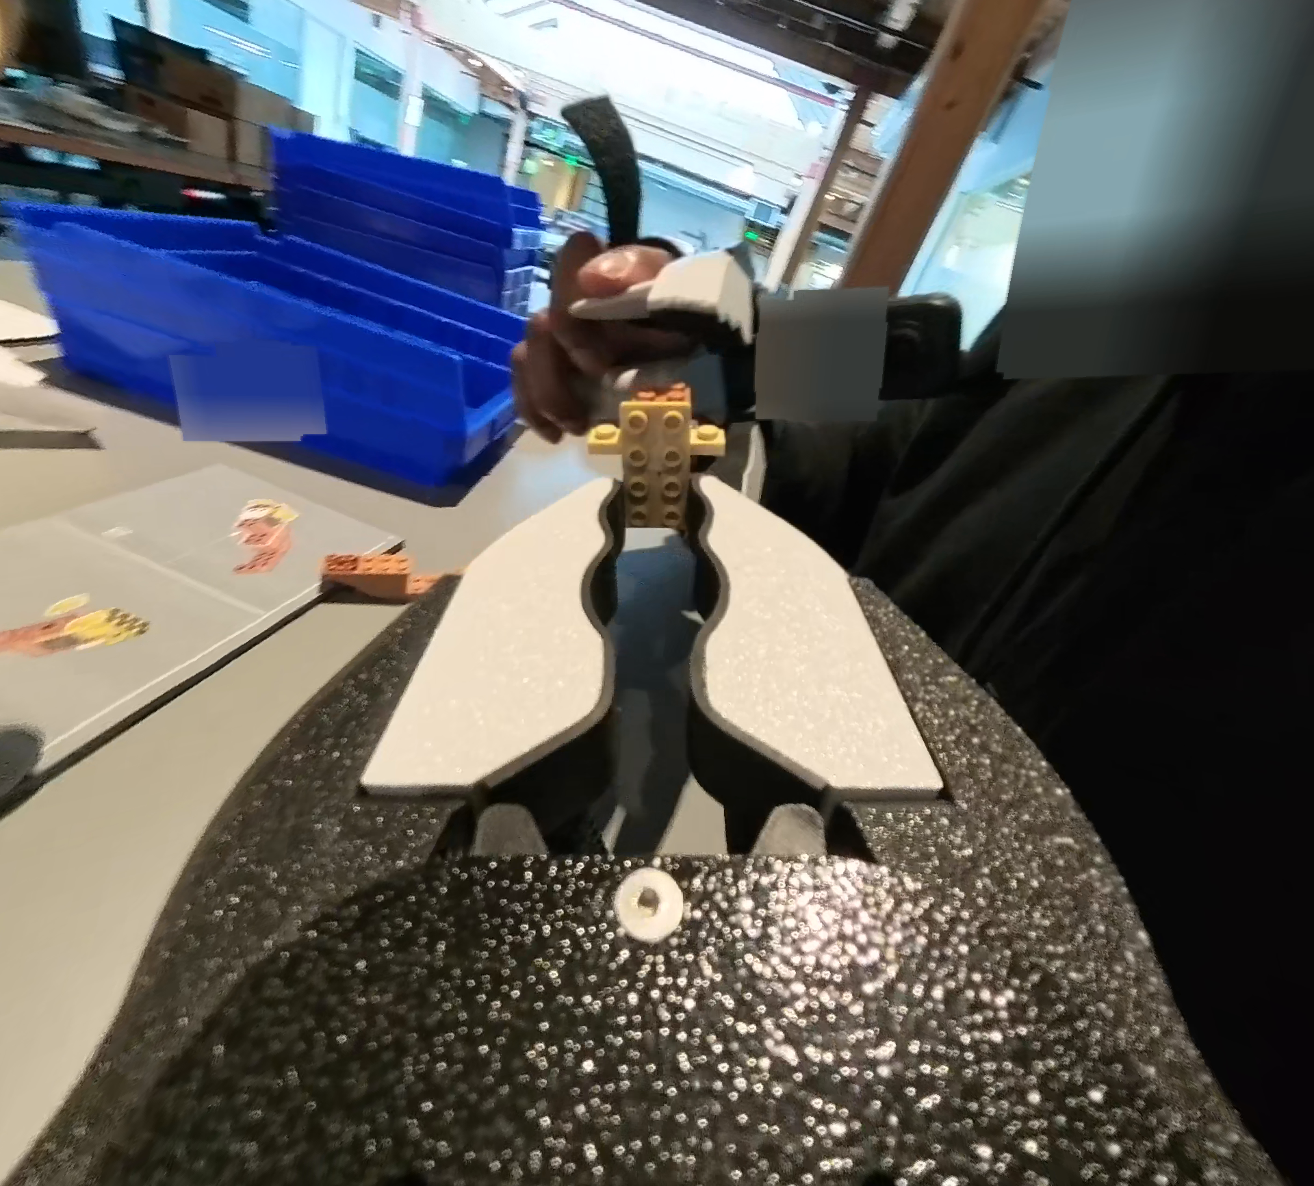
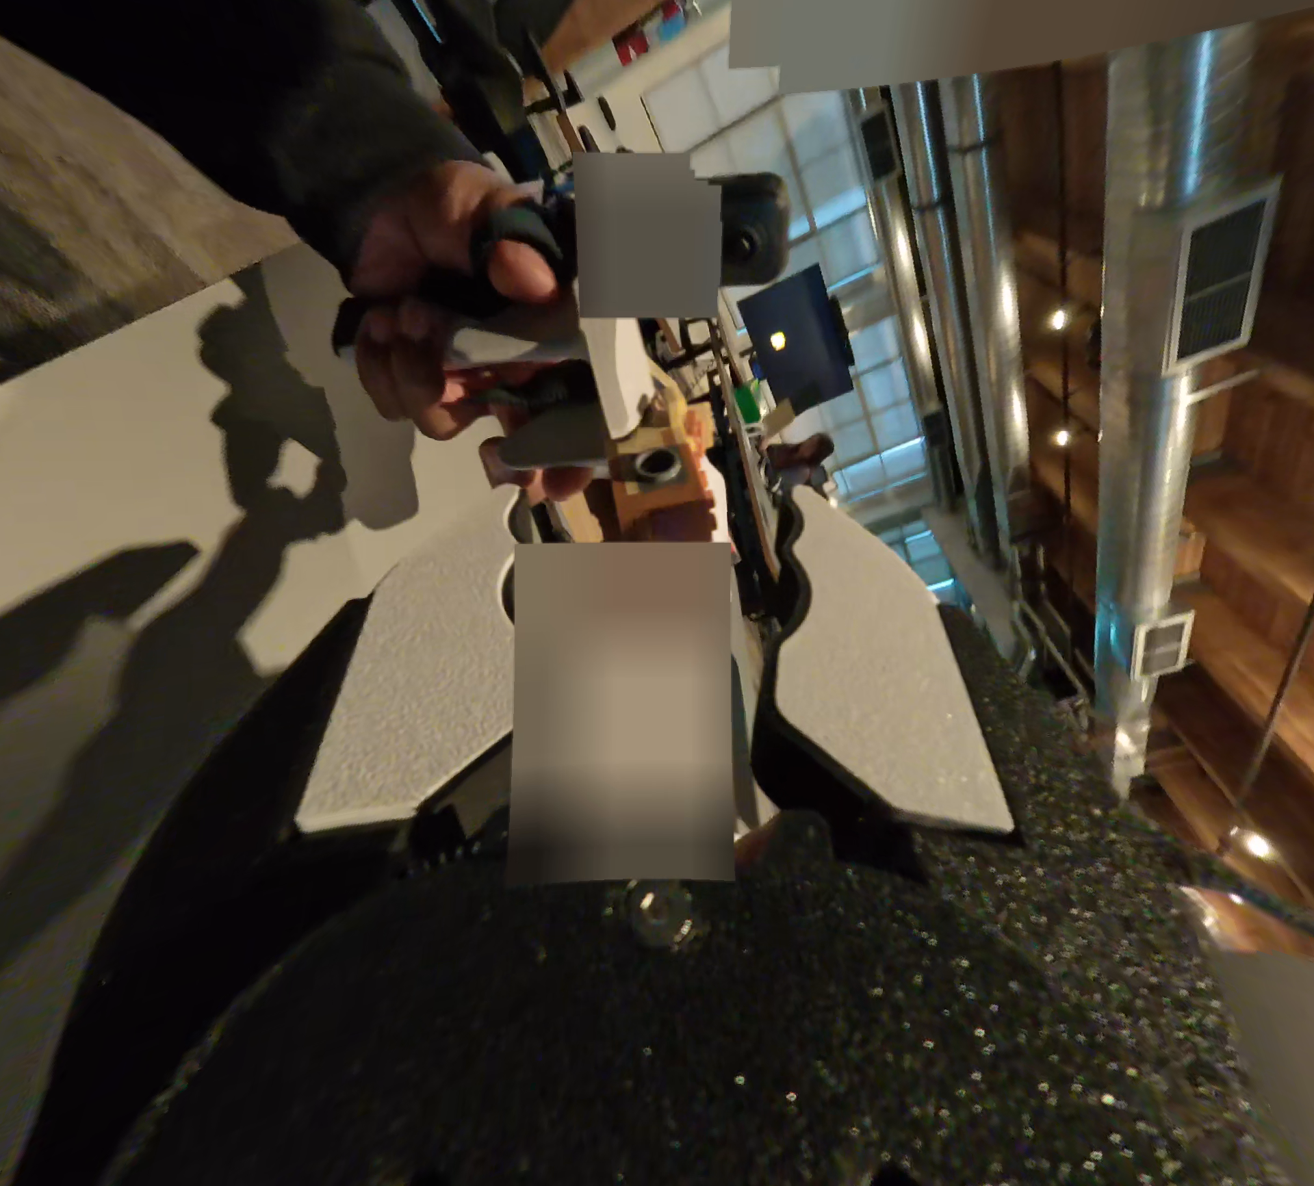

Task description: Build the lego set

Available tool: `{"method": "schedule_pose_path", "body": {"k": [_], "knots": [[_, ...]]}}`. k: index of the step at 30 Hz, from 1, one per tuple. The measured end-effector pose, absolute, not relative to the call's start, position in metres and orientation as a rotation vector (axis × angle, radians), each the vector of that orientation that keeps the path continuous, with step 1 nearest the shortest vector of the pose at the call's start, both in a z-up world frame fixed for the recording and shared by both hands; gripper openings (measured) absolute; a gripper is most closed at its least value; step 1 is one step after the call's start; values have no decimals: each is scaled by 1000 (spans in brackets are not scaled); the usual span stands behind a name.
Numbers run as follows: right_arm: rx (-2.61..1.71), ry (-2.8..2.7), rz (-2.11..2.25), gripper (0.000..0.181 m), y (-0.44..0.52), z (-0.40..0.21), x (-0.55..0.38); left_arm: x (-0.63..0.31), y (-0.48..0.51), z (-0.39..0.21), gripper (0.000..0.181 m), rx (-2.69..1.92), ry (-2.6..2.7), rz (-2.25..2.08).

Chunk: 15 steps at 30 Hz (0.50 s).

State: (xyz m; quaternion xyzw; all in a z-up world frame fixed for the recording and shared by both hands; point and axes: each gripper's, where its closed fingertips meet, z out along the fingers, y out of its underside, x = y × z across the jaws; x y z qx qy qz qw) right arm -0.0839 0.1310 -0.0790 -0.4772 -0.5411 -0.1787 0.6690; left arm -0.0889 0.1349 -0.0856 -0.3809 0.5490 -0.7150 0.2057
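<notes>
My left hand-held gripper (image 1: 654, 515) is raised off the tabletop (image 1: 142, 867) with its two pale fingers closed on the lower end of a small tan Lego assembly (image 1: 658, 462), which stands upright beyond the fingertips with its studded face toward the camera. A yellow cross plate sticks out on both sides near its top, and an orange piece sits at the upper end. There the right hand-held gripper (image 1: 643, 370) meets the assembly from above, with the person's hand (image 1: 569, 334) wrapped around it and a black strap (image 1: 611, 178) curling upward; I cannot tell from this view whether its fingers are pinching the orange end. In the right wrist view a mosaic patch covers the gap between my right fingers (image 2: 874, 668), so how far they stand apart and what they hold cannot be judged; past the tips I see the orange and tan Lego pieces (image 2: 682, 462) against the left tool, gripped by the other hand (image 2: 441, 313). On the tabletop to the left lie an instruction sheet (image 1: 178, 583) with printed build pictures, a loose orange-brown Lego brick (image 1: 370, 572) just beside the sheet's corner, and farther back a stack of blue plastic bins (image 1: 298, 327).
</notes>
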Motion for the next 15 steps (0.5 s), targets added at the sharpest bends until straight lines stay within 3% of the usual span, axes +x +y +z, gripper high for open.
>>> {"method": "schedule_pose_path", "body": {"k": [15], "knots": [[-943, -1358, -481, 56, 119, -74, -94, -88, 113, -75, 16, -956, 1654, -2084]]}}
